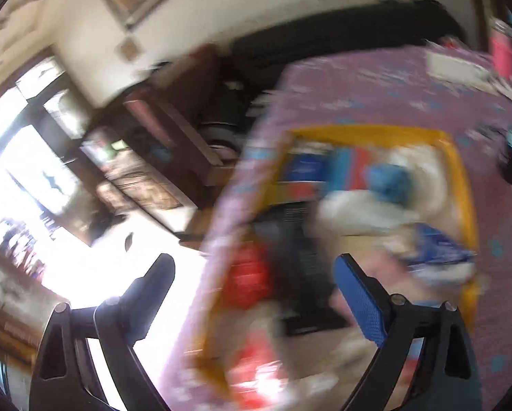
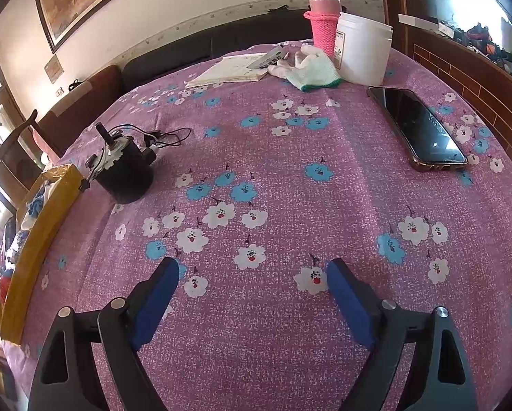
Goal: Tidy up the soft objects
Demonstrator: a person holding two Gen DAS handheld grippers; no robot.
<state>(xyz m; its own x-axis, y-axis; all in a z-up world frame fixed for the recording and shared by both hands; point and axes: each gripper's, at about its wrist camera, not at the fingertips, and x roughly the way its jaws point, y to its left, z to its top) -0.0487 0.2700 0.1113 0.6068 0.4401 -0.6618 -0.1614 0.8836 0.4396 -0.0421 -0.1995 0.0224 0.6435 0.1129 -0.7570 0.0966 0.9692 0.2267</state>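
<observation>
Between picks now; both jaws of left gripper (image 1: 252, 270) and right gripper (image 2: 252, 275) spread wide, holding nothing; soft things piled in yellow box (image 1: 461, 171) at table's left edge; next, reach for glove (image 2: 310, 68) at far edge.

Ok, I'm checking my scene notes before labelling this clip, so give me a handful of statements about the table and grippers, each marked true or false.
1. The right gripper holds the glove. False: its jaws stand open and empty over the floral tablecloth.
2. A phone lies flat, screen up, on the cloth. True.
3. The white glove lies inside the yellow-rimmed box. False: it lies on the cloth beside the white jar.
4. The pink bottle stands upright. True.
5. The left gripper is shut. False: it is open, with nothing between its fingers.
</observation>
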